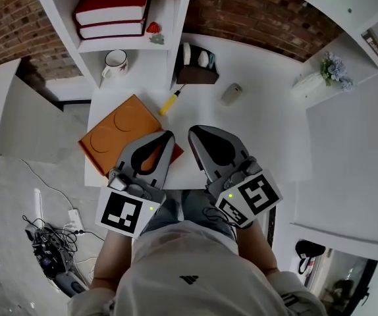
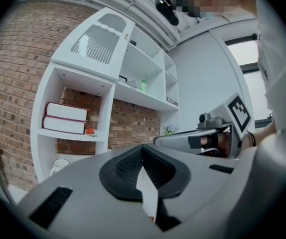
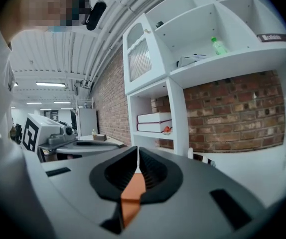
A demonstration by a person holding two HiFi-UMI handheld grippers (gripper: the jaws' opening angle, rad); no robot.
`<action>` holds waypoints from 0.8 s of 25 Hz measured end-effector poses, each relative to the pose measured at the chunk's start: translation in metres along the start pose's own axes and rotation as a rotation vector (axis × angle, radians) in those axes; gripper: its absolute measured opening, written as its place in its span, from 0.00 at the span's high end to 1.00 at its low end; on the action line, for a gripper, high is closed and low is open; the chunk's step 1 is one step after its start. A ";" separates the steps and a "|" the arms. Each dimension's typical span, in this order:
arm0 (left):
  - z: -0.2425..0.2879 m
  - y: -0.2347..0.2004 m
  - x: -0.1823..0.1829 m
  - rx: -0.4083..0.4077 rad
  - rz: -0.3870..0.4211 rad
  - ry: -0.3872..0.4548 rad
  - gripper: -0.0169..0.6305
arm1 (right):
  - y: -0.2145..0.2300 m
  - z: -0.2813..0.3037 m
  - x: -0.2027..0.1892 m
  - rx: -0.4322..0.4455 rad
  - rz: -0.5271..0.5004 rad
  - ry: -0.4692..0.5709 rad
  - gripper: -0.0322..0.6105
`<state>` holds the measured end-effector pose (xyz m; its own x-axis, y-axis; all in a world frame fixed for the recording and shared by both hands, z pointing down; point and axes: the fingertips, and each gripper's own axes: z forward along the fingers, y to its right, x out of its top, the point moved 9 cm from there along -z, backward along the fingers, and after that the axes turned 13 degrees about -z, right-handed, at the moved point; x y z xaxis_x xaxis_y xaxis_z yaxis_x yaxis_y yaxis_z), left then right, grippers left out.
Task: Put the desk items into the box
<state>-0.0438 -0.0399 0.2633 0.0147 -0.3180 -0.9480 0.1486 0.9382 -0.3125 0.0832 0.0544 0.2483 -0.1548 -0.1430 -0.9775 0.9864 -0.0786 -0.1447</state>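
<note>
On the desk point(image 1: 268, 110), orange box point(image 1: 120, 133), brown holder point(image 1: 197, 76) with two white lumps point(image 1: 204, 59), left claw point(image 1: 170, 135) and right claw point(image 1: 191, 132) closed, empty.

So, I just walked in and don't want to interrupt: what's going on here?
A person holds the left tongs and right tongs, both shut and empty, above the white desk near the flat orange box. The yellow-handled screwdriver and small grey oval object lie on the desk untouched; nothing is being packed yet.
</note>
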 end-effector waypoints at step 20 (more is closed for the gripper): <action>0.028 -0.036 0.005 0.190 -0.033 0.031 0.96 | 0.046 0.065 -0.035 0.239 -0.084 -0.072 0.92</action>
<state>-0.0217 -0.0790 0.2716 -0.0236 -0.3412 -0.9397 0.3330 0.8836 -0.3292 0.1299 -0.0083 0.2862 -0.2479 -0.1950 -0.9489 0.9298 -0.3230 -0.1765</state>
